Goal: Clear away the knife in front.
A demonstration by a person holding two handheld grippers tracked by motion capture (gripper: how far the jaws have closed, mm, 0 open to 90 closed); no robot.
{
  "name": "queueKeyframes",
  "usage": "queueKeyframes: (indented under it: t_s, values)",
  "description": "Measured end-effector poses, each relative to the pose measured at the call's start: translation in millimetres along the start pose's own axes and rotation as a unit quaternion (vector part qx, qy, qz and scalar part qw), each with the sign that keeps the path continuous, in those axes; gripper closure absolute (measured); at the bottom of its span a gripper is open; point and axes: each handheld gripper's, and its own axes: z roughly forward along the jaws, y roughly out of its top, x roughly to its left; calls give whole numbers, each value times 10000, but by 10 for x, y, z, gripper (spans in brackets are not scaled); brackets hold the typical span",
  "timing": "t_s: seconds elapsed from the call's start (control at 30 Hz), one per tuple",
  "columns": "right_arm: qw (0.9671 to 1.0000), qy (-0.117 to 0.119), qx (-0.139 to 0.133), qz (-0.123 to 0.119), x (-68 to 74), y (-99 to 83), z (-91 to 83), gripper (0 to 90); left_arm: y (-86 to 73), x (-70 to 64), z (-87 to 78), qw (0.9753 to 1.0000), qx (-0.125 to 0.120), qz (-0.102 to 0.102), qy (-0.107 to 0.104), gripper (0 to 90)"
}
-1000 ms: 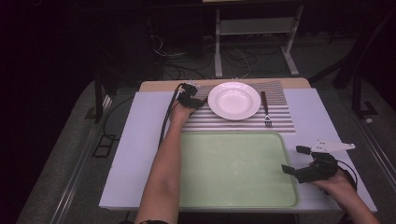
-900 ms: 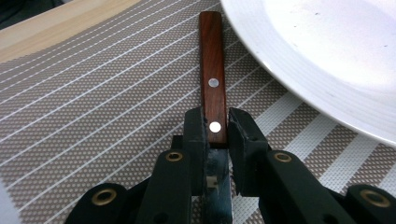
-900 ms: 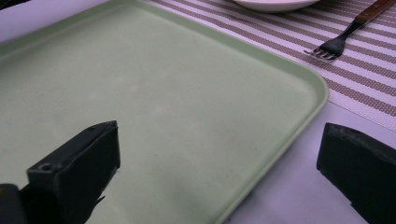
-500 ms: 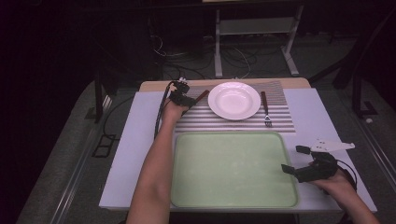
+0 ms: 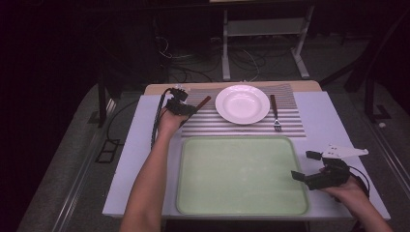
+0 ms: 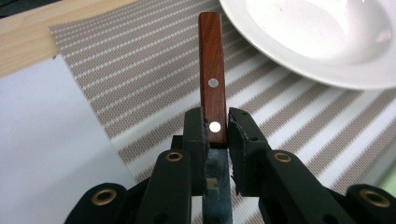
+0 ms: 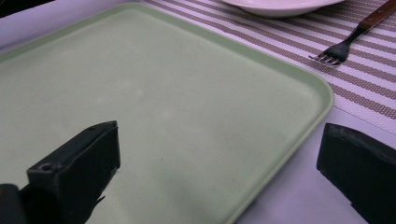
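Note:
A knife with a reddish wooden handle (image 6: 212, 60) lies over the striped placemat (image 6: 140, 70), left of the white plate (image 6: 317, 37). My left gripper (image 6: 215, 126) is shut on the handle's lower end, at the rivet, and the blade runs back between the jaws. In the high view that gripper (image 5: 181, 105) sits at the placemat's left end with the knife handle (image 5: 203, 101) pointing toward the plate (image 5: 242, 104). My right gripper (image 5: 303, 165) stands open at the right edge of the green tray (image 5: 241, 193). Nothing is between its fingers (image 7: 88, 154).
A fork (image 5: 274, 113) with a wooden handle lies on the placemat (image 5: 290, 126) right of the plate. The green tray (image 7: 163, 102) is bare. A grey mat (image 5: 319, 111) covers the table, and a metal stand (image 5: 263, 34) is on the floor beyond.
My left hand and gripper have shifted a little to the left along the placemat's left end. The right gripper has stayed in place.

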Motion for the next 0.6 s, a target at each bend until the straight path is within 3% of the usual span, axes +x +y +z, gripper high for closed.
queueKeyframes:
  t_s: [0.4,0.6]
  values:
    - [10000,34,-3,-75,54,14,4,0,-173,-220,-314,9999,-132,-33,-79,774]
    - [10000,42,15,-82,50,12,10,0,-222,-369,-472,9992,-280,-48,-268,774]
